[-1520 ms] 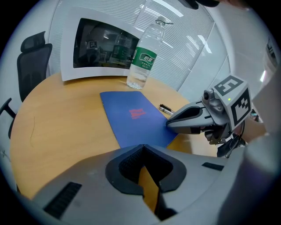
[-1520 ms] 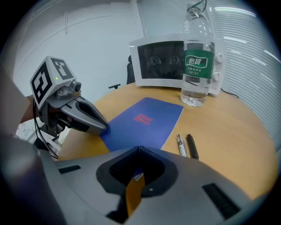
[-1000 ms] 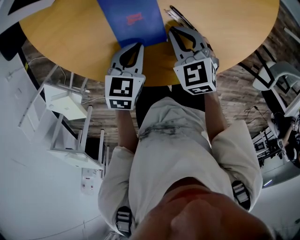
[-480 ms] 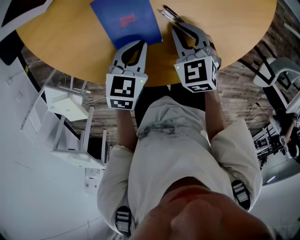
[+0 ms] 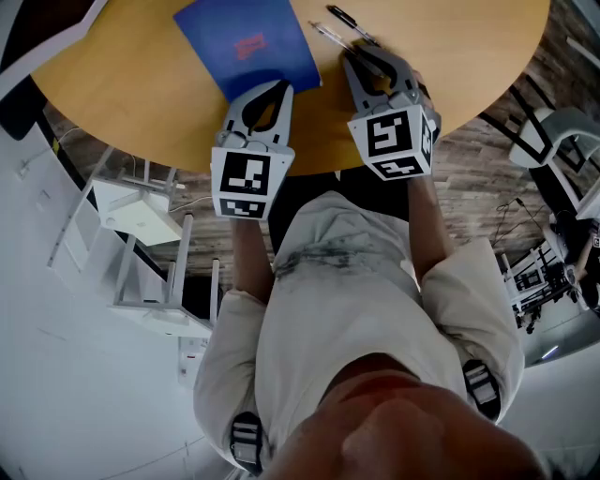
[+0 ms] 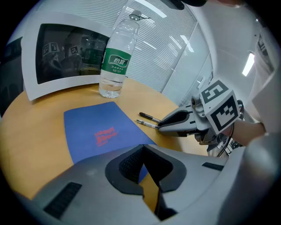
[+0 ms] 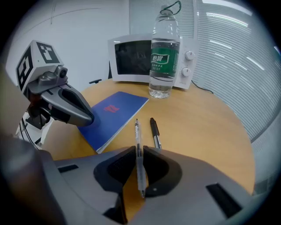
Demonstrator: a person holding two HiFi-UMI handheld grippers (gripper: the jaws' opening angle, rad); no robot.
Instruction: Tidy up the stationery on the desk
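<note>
Looking steeply down, the head view shows a round wooden table (image 5: 469, 56) with both tools held over its near edge. The left gripper (image 5: 277, 87) points at the near edge of a blue notebook (image 5: 246, 42) that lies flat on the table. The right gripper (image 5: 356, 58) reaches the near end of a clear pen (image 5: 328, 36). A black pen (image 5: 345, 19) lies just beyond it, roughly parallel.

Left gripper view: the jaws of the left gripper (image 6: 142, 147) are clenched tip to tip, with nothing between them. The notebook (image 6: 101, 132) lies directly ahead, its corner just past the jaw tips. To the right, the right gripper (image 6: 161, 127) meets the clear pen (image 6: 147, 124), with the black pen (image 6: 149, 117) close behind. A water bottle (image 6: 116, 57) stands upright past the notebook, in front of a white microwave (image 6: 57, 57).

Right gripper view: the right gripper (image 7: 138, 149) is clamped on the clear pen (image 7: 137, 132), which runs lengthwise between the jaws and sticks out ahead of them. Whether the pen is off the table (image 7: 206, 127) cannot be told. The black pen (image 7: 154, 132) lies on the wood just beside it, to the right. The notebook (image 7: 112, 116) lies to the left, and the left gripper (image 7: 85, 116) hangs over its near corner. The bottle (image 7: 164, 57) and the microwave (image 7: 131, 59) stand at the far side.
</note>
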